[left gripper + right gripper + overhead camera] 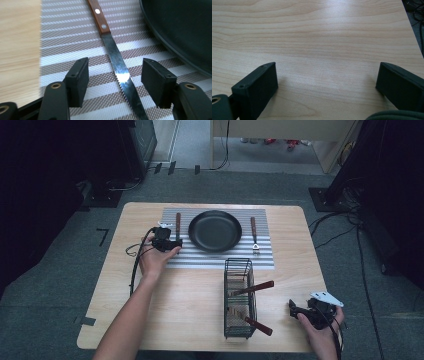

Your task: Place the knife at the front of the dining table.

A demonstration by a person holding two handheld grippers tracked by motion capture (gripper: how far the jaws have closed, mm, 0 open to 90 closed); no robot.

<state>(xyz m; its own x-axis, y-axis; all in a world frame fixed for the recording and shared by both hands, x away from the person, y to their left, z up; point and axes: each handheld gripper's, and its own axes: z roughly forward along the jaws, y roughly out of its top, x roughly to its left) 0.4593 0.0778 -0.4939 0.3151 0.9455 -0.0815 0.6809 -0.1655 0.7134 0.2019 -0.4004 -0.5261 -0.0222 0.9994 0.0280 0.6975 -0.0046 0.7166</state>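
Note:
A knife (117, 65) with a wooden handle and a serrated blade lies on the striped placemat (220, 256), left of the black pan (215, 230). My left gripper (115, 82) is open low over the mat, one jaw on each side of the blade, not touching it; from above, the left gripper (165, 241) sits at the mat's left edge. A fork (254, 234) lies on the mat right of the pan. My right gripper (325, 85) is open over bare wood, and the high view places the right gripper (312, 312) near the table's front right corner.
A black wire basket (239, 297) stands at the front middle of the wooden table (125, 285), with two wooden-handled utensils (252, 288) sticking out of it. Cables and dark equipment lie on the floor around the table.

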